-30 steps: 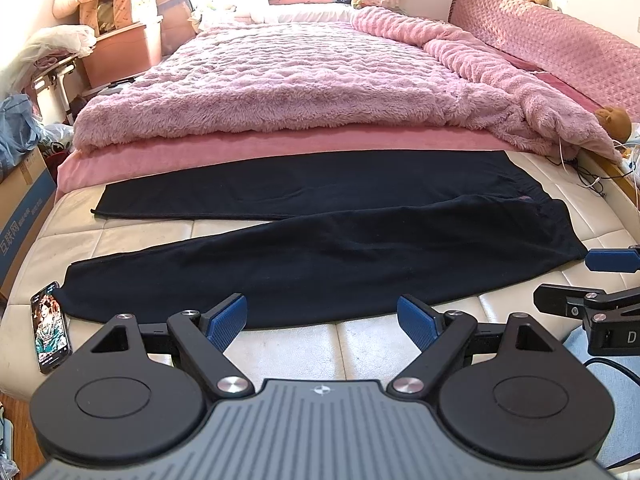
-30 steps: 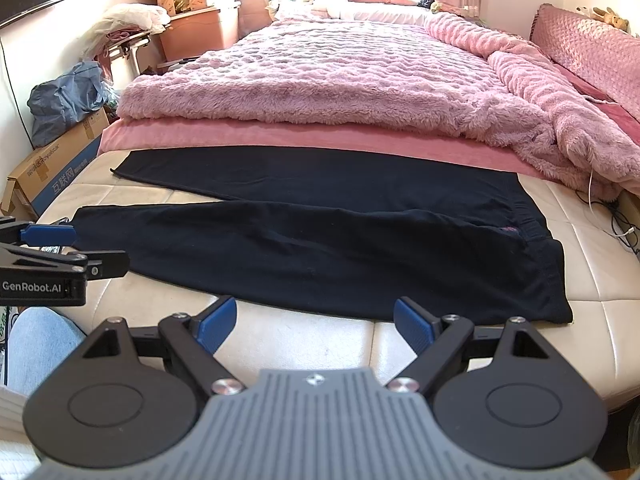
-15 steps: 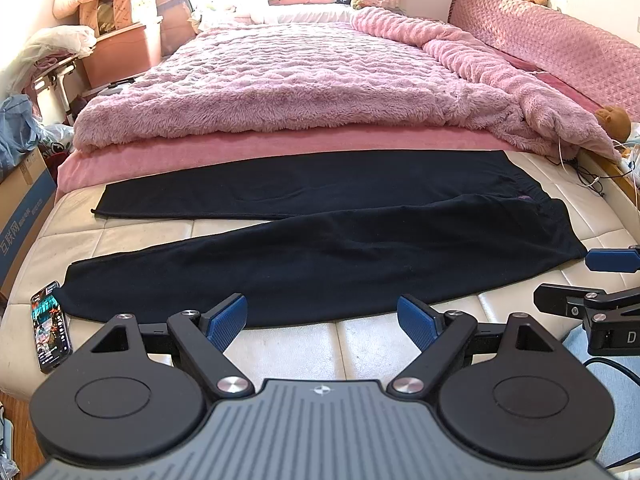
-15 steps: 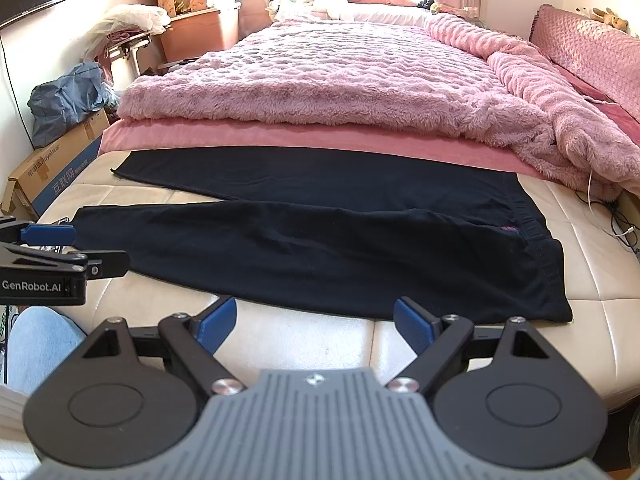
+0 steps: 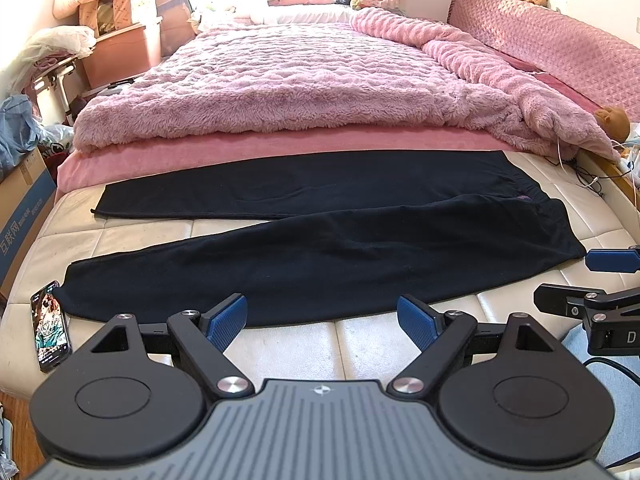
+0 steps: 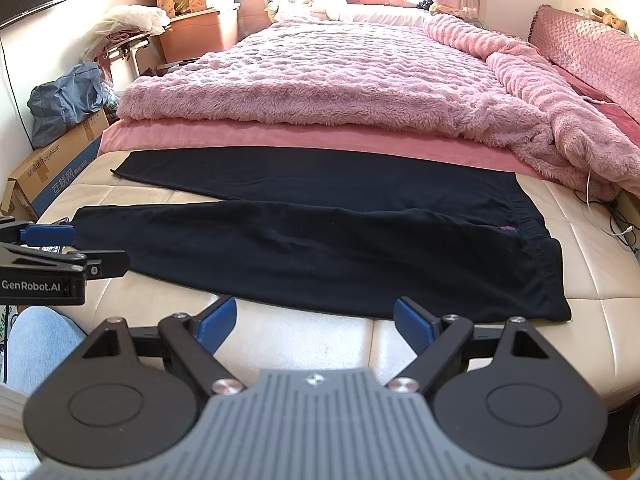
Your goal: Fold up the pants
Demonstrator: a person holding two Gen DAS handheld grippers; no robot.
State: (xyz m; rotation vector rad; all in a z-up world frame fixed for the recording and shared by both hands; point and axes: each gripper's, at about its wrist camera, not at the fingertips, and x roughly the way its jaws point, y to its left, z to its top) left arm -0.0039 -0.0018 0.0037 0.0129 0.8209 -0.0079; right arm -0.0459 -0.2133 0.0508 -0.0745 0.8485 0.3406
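Observation:
Black pants (image 5: 320,248) lie spread flat on the cream mattress (image 5: 360,340), legs pointing left and parted in a V, waistband at the right; they also show in the right wrist view (image 6: 340,248). My left gripper (image 5: 322,322) is open and empty, just short of the near leg's front edge. My right gripper (image 6: 316,326) is open and empty, just short of the pants' front edge near the waist end. Each gripper shows at the edge of the other's view, the right one (image 5: 600,280) and the left one (image 6: 60,256).
A phone (image 5: 50,326) lies on the mattress by the near leg's cuff. A fluffy pink blanket (image 5: 300,88) over a pink sheet covers the bed behind the pants. Cardboard boxes (image 6: 52,172) and bags stand at the left. Cables (image 5: 588,176) lie at the right edge.

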